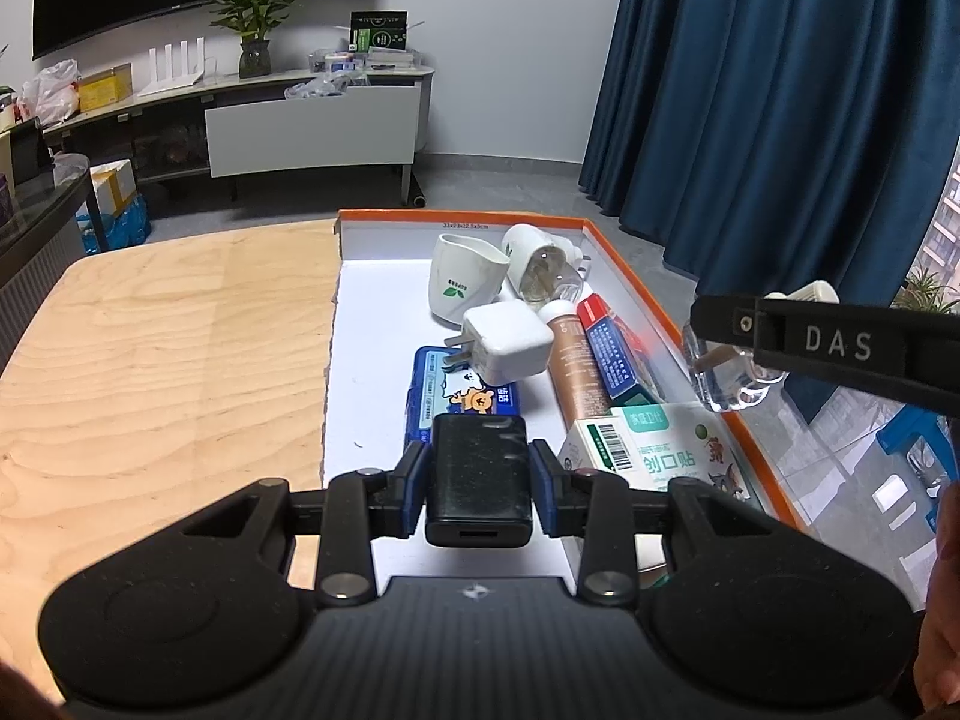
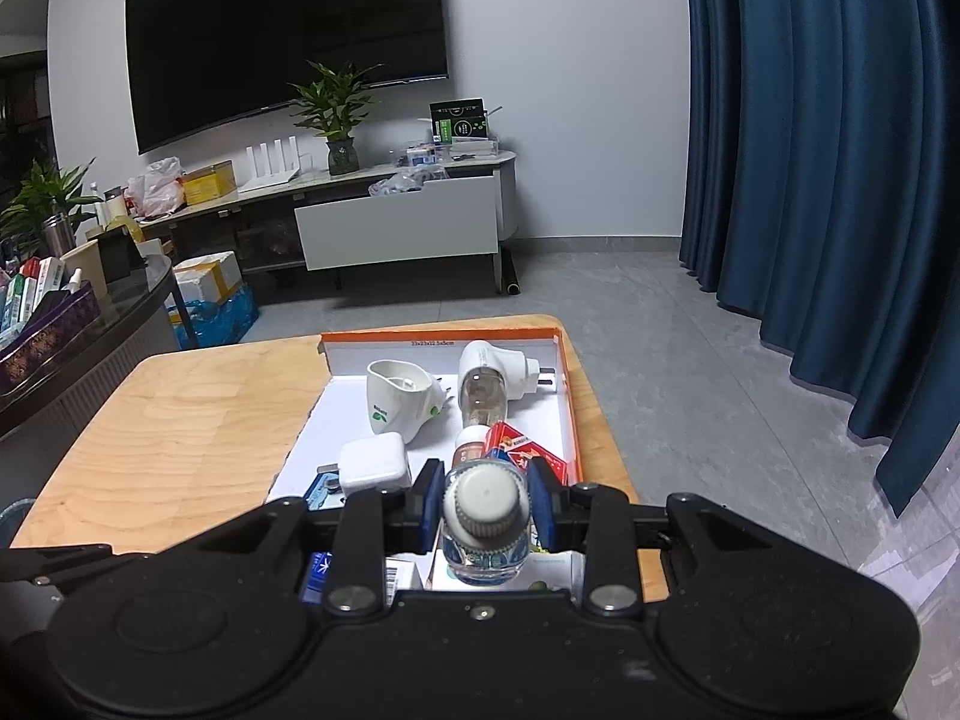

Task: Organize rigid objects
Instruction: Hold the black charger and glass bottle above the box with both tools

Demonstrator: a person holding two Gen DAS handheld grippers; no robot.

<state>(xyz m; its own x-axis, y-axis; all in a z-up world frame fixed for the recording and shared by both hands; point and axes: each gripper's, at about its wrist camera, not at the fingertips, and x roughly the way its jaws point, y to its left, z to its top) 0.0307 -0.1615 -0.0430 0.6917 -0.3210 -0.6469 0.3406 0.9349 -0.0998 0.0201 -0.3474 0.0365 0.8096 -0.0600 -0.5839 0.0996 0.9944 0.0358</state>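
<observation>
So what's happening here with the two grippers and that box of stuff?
A person is sorting small items into a shallow box on a wooden table. The left gripper is clamped on a black charger, the right gripper on a small clear bottle. Both are held above the box, which already contains plugs, cartons and a tube.

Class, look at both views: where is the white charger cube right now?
The white charger lies in the orange-edged tray, propped on the blue pack, just nearer than the white cup.
</observation>
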